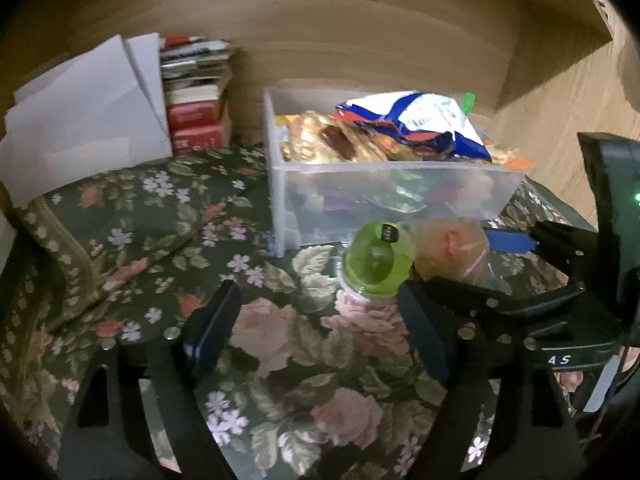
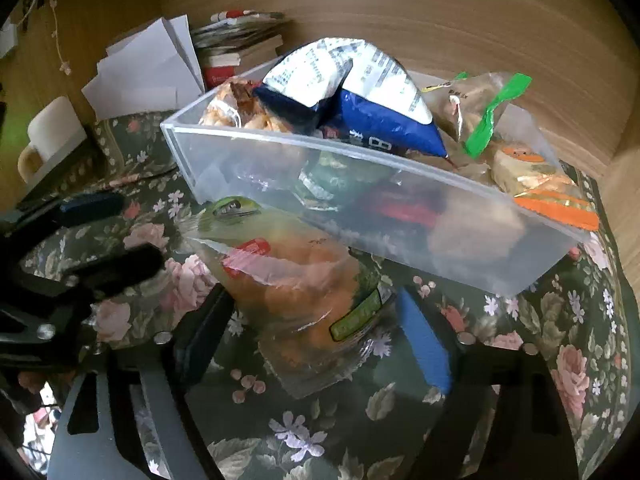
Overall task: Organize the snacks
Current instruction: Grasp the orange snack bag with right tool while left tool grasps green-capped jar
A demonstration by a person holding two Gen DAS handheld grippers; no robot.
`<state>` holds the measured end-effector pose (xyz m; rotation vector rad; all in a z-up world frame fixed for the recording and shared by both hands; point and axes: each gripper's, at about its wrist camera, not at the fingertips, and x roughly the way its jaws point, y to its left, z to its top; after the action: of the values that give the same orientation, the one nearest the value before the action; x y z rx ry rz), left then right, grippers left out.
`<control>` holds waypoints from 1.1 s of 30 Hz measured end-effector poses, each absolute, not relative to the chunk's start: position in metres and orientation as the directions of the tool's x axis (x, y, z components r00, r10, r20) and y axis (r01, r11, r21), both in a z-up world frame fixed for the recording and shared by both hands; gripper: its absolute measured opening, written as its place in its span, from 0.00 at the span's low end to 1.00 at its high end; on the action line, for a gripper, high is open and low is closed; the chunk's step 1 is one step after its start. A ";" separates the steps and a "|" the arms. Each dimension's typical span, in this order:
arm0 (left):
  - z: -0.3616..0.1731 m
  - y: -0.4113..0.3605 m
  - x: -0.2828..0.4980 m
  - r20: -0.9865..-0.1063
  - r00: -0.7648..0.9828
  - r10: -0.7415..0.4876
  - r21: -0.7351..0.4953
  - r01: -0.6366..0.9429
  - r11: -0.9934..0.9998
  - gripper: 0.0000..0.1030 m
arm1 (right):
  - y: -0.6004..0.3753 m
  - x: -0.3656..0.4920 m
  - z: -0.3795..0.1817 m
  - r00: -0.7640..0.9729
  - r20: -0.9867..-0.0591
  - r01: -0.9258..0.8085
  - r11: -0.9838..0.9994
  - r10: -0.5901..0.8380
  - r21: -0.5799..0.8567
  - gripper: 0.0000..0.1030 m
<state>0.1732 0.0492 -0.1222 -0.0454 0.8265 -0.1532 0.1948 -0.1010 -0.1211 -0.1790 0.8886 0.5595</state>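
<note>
1. The right gripper (image 2: 316, 328), jaws wide, brackets a clear snack bag (image 2: 296, 280) of orange pieces at frame centre; whether it grips, I cannot tell.
2. The left gripper (image 1: 316, 328) gapes empty behind a green-capped bottle (image 1: 374, 260).
3. The plastic bin (image 2: 400, 232) looks heaped; another bag might slide off.
4. Only the right view shows the mug (image 2: 48, 136), upper left.

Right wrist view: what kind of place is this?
Probably a home living or study corner: floral tablecloth on a table against wood panelling, a stack of books, a mug, and a clear snack bin.
</note>
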 end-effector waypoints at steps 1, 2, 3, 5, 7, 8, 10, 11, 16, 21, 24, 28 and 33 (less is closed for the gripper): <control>-0.123 0.048 0.174 -0.731 0.664 -0.158 -0.101 0.123 0.987 0.74 | -0.102 0.194 -0.120 0.502 -0.771 -0.531 0.843 0.391 0.082 0.71; -0.123 0.044 0.177 -0.734 0.658 -0.166 -0.105 0.131 0.986 0.73 | -0.104 0.194 -0.119 0.504 -0.768 -0.530 0.844 0.394 0.084 0.67; -0.124 0.042 0.179 -0.736 0.656 -0.168 -0.104 0.135 0.985 0.73 | -0.107 0.193 -0.118 0.508 -0.765 -0.528 0.845 0.396 0.087 0.65; -0.124 0.036 0.183 -0.738 0.653 -0.170 -0.098 0.146 0.984 0.71 | -0.111 0.191 -0.117 0.508 -0.760 -0.529 0.843 0.405 0.095 0.54; -0.124 0.031 0.188 -0.741 0.648 -0.176 -0.099 0.153 0.983 0.69 | -0.118 0.187 -0.112 0.517 -0.751 -0.534 0.840 0.411 0.092 0.48; -0.125 0.029 0.191 -0.743 0.644 -0.179 -0.101 0.157 0.982 0.68 | -0.120 0.185 -0.109 0.524 -0.746 -0.537 0.839 0.411 0.086 0.46; -0.126 0.024 0.198 -0.747 0.640 -0.182 -0.102 0.160 0.982 0.67 | -0.126 0.180 -0.104 0.542 -0.735 -0.532 0.844 0.408 0.076 0.40; -0.127 0.021 0.201 -0.748 0.638 -0.182 -0.101 0.163 0.982 0.66 | -0.131 0.178 -0.100 0.544 -0.729 -0.532 0.843 0.415 0.082 0.36; -0.131 0.010 0.215 -0.759 0.624 -0.184 -0.097 0.172 0.980 0.59 | -0.141 0.177 -0.098 0.561 -0.716 -0.512 0.854 0.415 0.093 0.33; -0.137 0.002 0.221 -0.767 0.617 -0.175 -0.083 0.175 0.981 0.44 | -0.153 0.176 -0.096 0.575 -0.705 -0.481 0.868 0.415 0.119 0.33; -0.138 0.003 0.218 -0.765 0.619 -0.178 -0.083 0.179 0.980 0.44 | -0.158 0.174 -0.094 0.585 -0.696 -0.471 0.873 0.417 0.127 0.32; -0.135 0.007 0.211 -0.758 0.627 -0.183 -0.089 0.178 0.980 0.44 | -0.163 0.169 -0.090 0.597 -0.683 -0.467 0.875 0.421 0.131 0.32; -0.122 0.012 0.200 -0.739 0.645 -0.193 -0.104 0.175 0.979 0.44 | -0.165 0.162 -0.082 0.615 -0.664 -0.472 0.873 0.425 0.122 0.32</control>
<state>0.2001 0.0119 -0.1222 -0.0236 0.8440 -0.2094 0.1622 -0.1652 -0.0815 -0.0673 0.7469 0.5176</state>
